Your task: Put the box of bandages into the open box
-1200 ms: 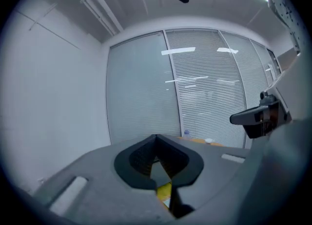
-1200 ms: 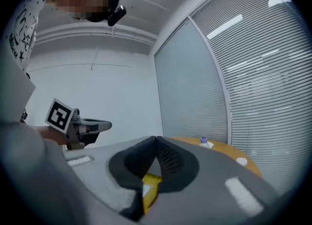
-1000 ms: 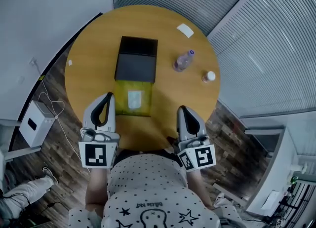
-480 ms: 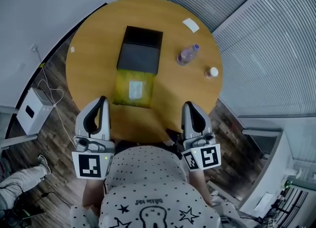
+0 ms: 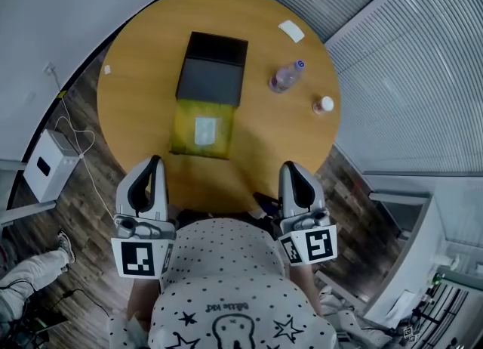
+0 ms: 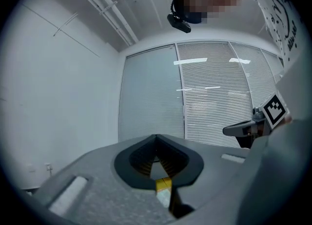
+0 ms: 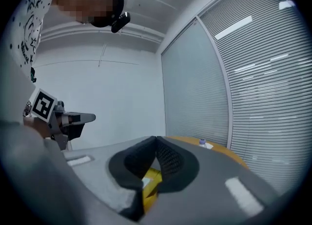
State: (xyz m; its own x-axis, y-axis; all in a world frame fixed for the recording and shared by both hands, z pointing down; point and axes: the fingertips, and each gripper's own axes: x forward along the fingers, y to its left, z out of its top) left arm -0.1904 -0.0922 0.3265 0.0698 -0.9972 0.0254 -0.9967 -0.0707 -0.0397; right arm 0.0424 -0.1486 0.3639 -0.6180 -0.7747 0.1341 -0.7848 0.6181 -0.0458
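Left gripper (image 5: 154, 162), clenched empty like the right gripper (image 5: 291, 166), has backed away from the flat yellow bandage box (image 5: 202, 130), leaving it ungrasped.

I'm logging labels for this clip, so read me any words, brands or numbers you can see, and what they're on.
Nothing can be read for sure.
Shirt: a short printed line, too blurred.
Yellow box: white label, too small.
Bottle: label too small.
Left gripper and right gripper: square black-and-white markers, no letters.
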